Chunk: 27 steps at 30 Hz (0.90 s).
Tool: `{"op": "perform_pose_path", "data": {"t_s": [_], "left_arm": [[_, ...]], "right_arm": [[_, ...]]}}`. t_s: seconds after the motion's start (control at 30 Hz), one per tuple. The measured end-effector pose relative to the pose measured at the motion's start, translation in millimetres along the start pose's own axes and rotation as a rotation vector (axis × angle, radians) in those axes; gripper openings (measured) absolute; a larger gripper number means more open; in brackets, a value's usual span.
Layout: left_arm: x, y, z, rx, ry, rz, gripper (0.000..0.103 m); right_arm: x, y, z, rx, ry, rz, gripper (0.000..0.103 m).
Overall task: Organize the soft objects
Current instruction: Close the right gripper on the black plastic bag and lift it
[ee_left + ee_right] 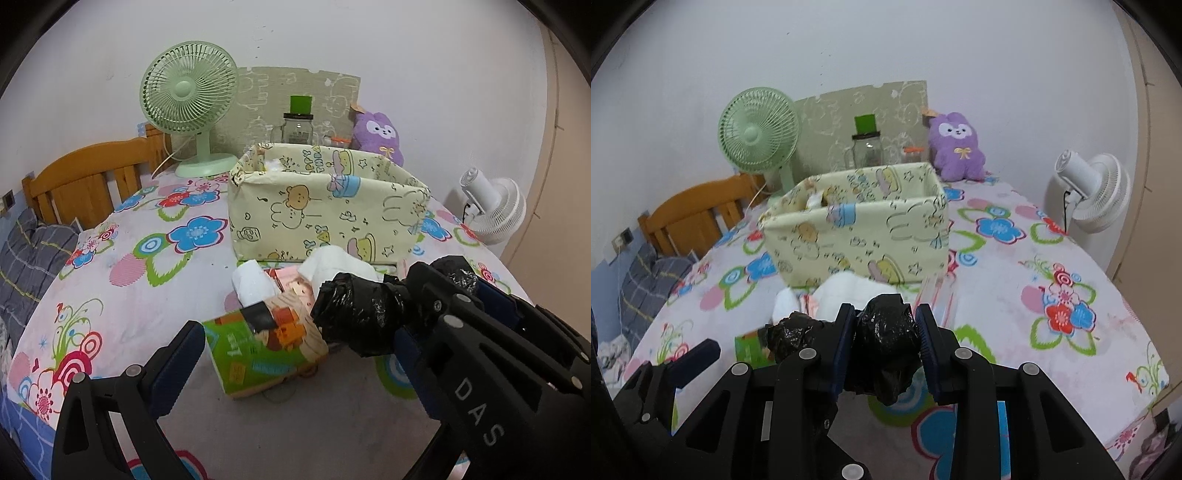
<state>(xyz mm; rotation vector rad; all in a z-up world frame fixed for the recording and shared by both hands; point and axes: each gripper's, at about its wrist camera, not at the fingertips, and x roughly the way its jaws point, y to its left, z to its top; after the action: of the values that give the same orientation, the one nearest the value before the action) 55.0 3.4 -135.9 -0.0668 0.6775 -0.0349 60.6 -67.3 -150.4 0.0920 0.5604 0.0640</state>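
Observation:
A crumpled black plastic bag [886, 350] is pinched between the pads of my right gripper [886, 343], which is shut on it above the floral bed cover. In the left wrist view the same bag [358, 317] sticks out leftward from the right gripper [436, 291]. My left gripper [295, 332] is open, with its fingers wide around a green and orange tissue pack [266, 350] lying on the bed, without touching it. White tissue [336, 264] and a pink pack [291, 280] lie behind it. A cream cartoon-print fabric bin [325, 206] stands open just beyond.
A green desk fan [190, 107], a glass jar with a green lid [297, 122] and a purple plush toy [376, 136] stand behind the bin. A white fan [491, 206] is at the right edge. A wooden headboard [92, 173] is at left.

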Motion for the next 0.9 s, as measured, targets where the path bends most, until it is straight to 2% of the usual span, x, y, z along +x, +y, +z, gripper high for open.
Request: {"op": "perform_pose_path", "data": {"t_s": [0.27, 0.37, 0.73, 0.9], "left_arm": [[16.8, 5.0, 9.7, -0.019, 0.037, 0.023, 0.103], [25.3, 6.7, 7.4, -0.018, 0.062, 0.039, 0.102], [45.4, 16.7, -6.1, -0.044, 0.13, 0.023, 0.1], [44.1, 15.1, -9.1, -0.045, 0.13, 0.006, 0.091]], "right_arm": [[14.3, -1.0, 9.0, 0.036, -0.014, -0.025, 0.037], [20.9, 1.0, 9.5, 0.03, -0.024, -0.059, 0.037], [42.0, 4.2, -3.2, 0.016, 0.022, -0.09, 0.037], [44.0, 5.1, -4.1, 0.02, 0.024, -0.096, 0.037]]}}
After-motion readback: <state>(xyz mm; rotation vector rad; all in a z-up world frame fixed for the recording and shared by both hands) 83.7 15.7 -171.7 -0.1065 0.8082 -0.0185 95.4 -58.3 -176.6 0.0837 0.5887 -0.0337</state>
